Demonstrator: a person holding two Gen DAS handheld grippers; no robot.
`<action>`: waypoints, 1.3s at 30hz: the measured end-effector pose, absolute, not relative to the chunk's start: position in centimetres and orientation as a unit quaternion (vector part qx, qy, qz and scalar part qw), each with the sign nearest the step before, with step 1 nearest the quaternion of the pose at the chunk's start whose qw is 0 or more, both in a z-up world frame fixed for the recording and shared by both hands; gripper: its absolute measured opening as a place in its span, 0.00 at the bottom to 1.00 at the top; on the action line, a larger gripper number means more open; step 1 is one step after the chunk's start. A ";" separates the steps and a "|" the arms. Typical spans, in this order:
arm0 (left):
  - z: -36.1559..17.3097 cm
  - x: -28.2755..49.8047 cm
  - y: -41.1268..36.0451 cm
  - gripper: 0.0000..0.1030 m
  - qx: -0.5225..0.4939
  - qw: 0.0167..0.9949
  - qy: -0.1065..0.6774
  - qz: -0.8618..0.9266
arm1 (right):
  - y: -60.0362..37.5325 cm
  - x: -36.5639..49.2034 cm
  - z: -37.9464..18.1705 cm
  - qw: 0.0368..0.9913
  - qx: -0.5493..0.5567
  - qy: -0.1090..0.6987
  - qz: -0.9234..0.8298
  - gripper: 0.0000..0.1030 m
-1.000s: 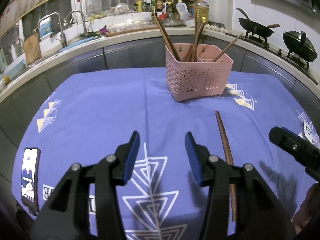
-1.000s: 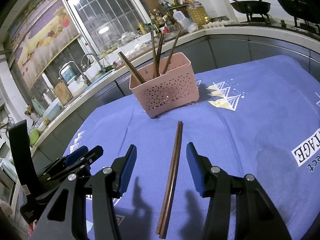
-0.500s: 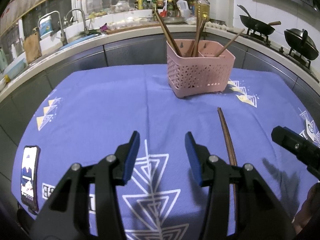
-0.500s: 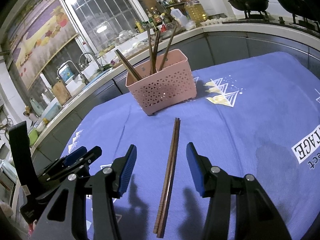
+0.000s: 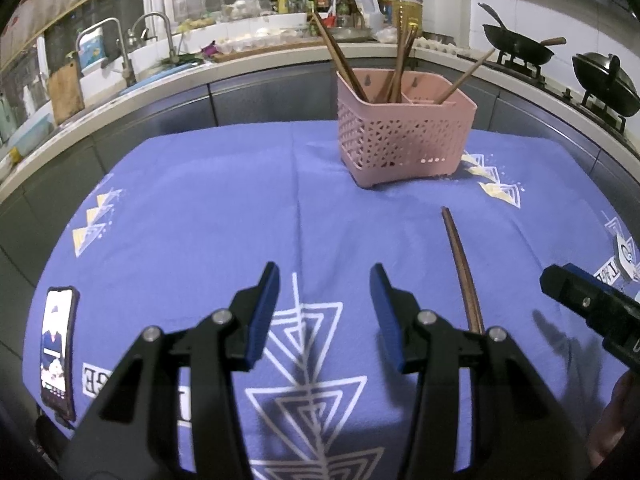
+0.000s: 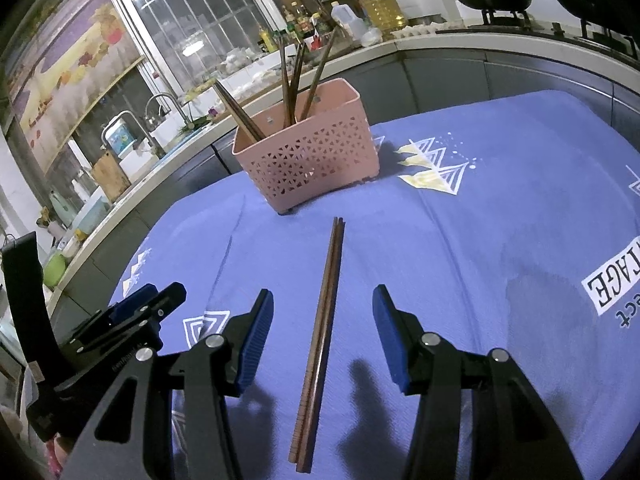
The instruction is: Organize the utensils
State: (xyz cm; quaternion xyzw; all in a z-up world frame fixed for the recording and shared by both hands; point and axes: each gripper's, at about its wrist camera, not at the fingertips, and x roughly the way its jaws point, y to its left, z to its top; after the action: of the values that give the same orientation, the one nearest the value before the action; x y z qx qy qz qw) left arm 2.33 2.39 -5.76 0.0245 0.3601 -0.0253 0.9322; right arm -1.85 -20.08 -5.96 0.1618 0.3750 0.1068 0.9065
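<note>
A pair of dark wooden chopsticks (image 6: 322,320) lies flat on the blue tablecloth, side by side, pointing toward a pink perforated utensil basket (image 6: 310,160). The basket holds several upright chopsticks (image 6: 292,80). My right gripper (image 6: 323,338) is open and hovers above the near half of the pair, one finger on each side. My left gripper (image 5: 324,312) is open and empty, to the left of the chopsticks (image 5: 460,264). The basket (image 5: 404,136) stands at the far side of the cloth.
A phone (image 5: 58,346) lies at the cloth's front left corner. The right gripper's finger (image 5: 588,304) shows at the right edge of the left wrist view. A kitchen counter with a sink (image 5: 132,56) and woks (image 5: 516,46) curves behind the table.
Both grippers have drifted slightly back and up; the basket and chopsticks sit a little farther away in view. Jaws stay open. The chopsticks have not moved on the cloth.
</note>
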 end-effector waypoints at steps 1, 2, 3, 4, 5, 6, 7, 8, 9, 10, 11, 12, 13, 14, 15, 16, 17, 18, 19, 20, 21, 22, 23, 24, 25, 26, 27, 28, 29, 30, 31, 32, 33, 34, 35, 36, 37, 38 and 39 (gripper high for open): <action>-5.8 2.4 2.3 0.44 0.025 0.932 0.361 -0.025 | -20.1 -1.8 -6.0 0.906 0.161 0.376 0.106 0.51; -5.9 2.4 2.4 0.44 0.025 0.932 0.361 -0.024 | -20.1 -1.8 -6.1 0.906 0.159 0.378 0.105 0.51; -5.9 2.4 2.3 0.44 0.025 0.932 0.362 -0.024 | -20.0 -1.8 -6.2 0.906 0.157 0.379 0.105 0.51; -6.0 2.4 2.3 0.44 0.026 0.931 0.363 -0.024 | -20.0 -1.8 -6.3 0.906 0.155 0.381 0.103 0.51; -6.1 2.4 2.3 0.44 0.026 0.931 0.364 -0.023 | -20.0 -1.8 -6.4 0.905 0.155 0.383 0.103 0.51; -6.2 2.4 2.3 0.44 0.026 0.930 0.365 -0.023 | -20.0 -1.8 -6.5 0.905 0.155 0.384 0.102 0.51; -6.2 2.4 2.2 0.44 0.026 0.930 0.366 -0.022 | -20.1 -1.8 -6.6 0.904 0.154 0.385 0.100 0.51; -6.2 2.5 2.3 0.44 0.026 0.930 0.367 -0.022 | -20.1 -1.9 -6.6 0.904 0.152 0.386 0.099 0.51; -6.3 2.5 2.3 0.44 0.026 0.930 0.367 -0.021 | -20.1 -1.9 -6.7 0.905 0.151 0.386 0.098 0.51; -6.3 2.6 2.3 0.44 0.026 0.929 0.368 -0.021 | -20.1 -1.9 -6.7 0.905 0.149 0.387 0.097 0.51; -6.4 2.6 2.3 0.44 0.026 0.929 0.369 -0.021 | -20.1 -1.8 -6.8 0.905 0.147 0.388 0.095 0.51; -6.4 2.6 2.3 0.44 0.026 0.929 0.369 -0.021 | -20.0 -1.9 -6.8 0.905 0.144 0.388 0.092 0.51; -6.5 2.7 2.3 0.44 0.026 0.928 0.370 -0.021 | -20.0 -1.9 -6.9 0.906 0.144 0.388 0.089 0.51; -6.5 2.7 2.3 0.44 0.026 0.928 0.371 -0.020 | -20.1 -1.9 -6.9 0.907 0.144 0.387 0.086 0.51; -6.6 2.7 2.3 0.44 0.027 0.928 0.372 -0.020 | -20.2 -1.9 -7.0 0.907 0.146 0.387 0.084 0.51; -6.6 2.7 2.3 0.44 0.027 0.927 0.373 -0.020 | -20.3 -1.9 -7.0 0.906 0.148 0.387 0.083 0.51; -6.7 2.7 2.3 0.44 0.027 0.927 0.374 -0.020 | -20.3 -1.9 -7.0 0.906 0.150 0.387 0.082 0.51; -6.7 2.7 2.3 0.44 0.027 0.927 0.374 -0.021 | -20.4 -1.9 -7.0 0.906 0.152 0.387 0.081 0.51; -6.7 2.7 2.3 0.44 0.027 0.926 0.375 -0.021 | -20.5 -1.8 -7.1 0.906 0.156 0.386 0.081 0.51; -6.8 2.7 2.3 0.44 0.027 0.926 0.375 -0.022 | -20.5 -1.8 -7.1 0.905 0.159 0.386 0.081 0.51; -6.8 2.7 2.3 0.44 0.027 0.926 0.376 -0.022 | -20.6 -1.8 -7.1 0.904 0.163 0.387 0.082 0.51; -6.8 2.8 2.3 0.44 0.027 0.925 0.377 -0.022 | -20.7 -1.8 -7.2 0.903 0.168 0.386 0.083 0.51; -6.9 2.8 2.3 0.44 0.028 0.925 0.378 -0.023 | -20.7 -1.8 -7.2 0.902 0.171 0.387 0.085 0.51; -6.9 2.8 2.3 0.44 0.028 0.925 0.378 -0.023 | -20.7 -1.8 -7.2 0.902 0.174 0.387 0.086 0.51; -6.9 2.8 2.3 0.44 0.028 0.925 0.379 -0.023 | -20.7 -1.8 -7.2 0.901 0.175 0.387 0.086 0.51; -6.9 2.8 2.3 0.44 0.028 0.925 0.379 -0.024 | -20.7 -1.8 -7.1 0.902 0.174 0.386 0.086 0.51; -7.0 2.8 2.2 0.44 0.028 0.924 0.380 -0.024 | -20.6 -1.8 -7.1 0.902 0.173 0.386 0.085 0.51; -7.0 2.8 2.2 0.44 0.028 0.924 0.381 -0.025 | -20.7 -1.8 -7.2 0.902 0.173 0.386 0.086 0.51; -7.0 2.9 2.2 0.44 0.027 0.923 0.383 -0.027 | -20.7 -1.8 -7.2 0.902 0.174 0.387 0.086 0.51; -7.1 2.9 2.1 0.45 0.027 0.922 0.386 -0.029 | -20.7 -1.8 -7.2 0.901 0.174 0.387 0.086 0.51; -7.1 2.8 2.1 0.52 0.028 0.920 0.389 -0.031 | -20.7 -1.8 -7.2 0.901 0.174 0.388 0.085 0.51; -7.1 2.7 2.0 0.55 0.028 0.921 0.388 -0.031 | -20.7 -1.8 -7.3 0.901 0.174 0.389 0.084 0.51; -7.0 2.6 1.9 0.58 0.029 0.922 0.385 -0.031 | -20.8 -1.7 -7.3 0.900 0.174 0.391 0.083 0.51; -6.8 2.3 1.9 0.59 0.032 0.924 0.380 -0.031 | -20.8 -1.7 -7.4 0.899 0.174 0.393 0.083 0.51; -6.7 2.2 1.8 0.59 0.033 0.925 0.377 -0.031 | -20.8 -1.7 -7.5 0.898 0.174 0.395 0.083 0.51; -6.5 2.0 1.8 0.59 0.034 0.927 0.373 -0.034 | -20.8 -1.7 -7.6 0.897 0.174 0.397 0.082 0.51; -6.4 1.9 1.8 0.59 0.032 0.928 0.370 -0.037 | -20.8 -1.7 -7.7 0.896 0.173 0.400 0.081 0.51; -6.2 1.7 1.9 0.59 0.029 0.929 0.366 -0.040 | -20.9 -1.7 -7.7 0.896 0.173 0.401 0.081 0.51; -6.0 1.6 1.9 0.59 0.025 0.931 0.361 -0.046 | -21.0 -1.7 -7.8 0.895 0.173 0.402 0.080 0.51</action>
State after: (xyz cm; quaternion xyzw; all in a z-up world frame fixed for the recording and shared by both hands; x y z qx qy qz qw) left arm 1.60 1.85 -6.02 0.0254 0.3613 -0.0463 0.9310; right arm -1.72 -20.97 -7.80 0.1732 0.4021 0.0805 0.8955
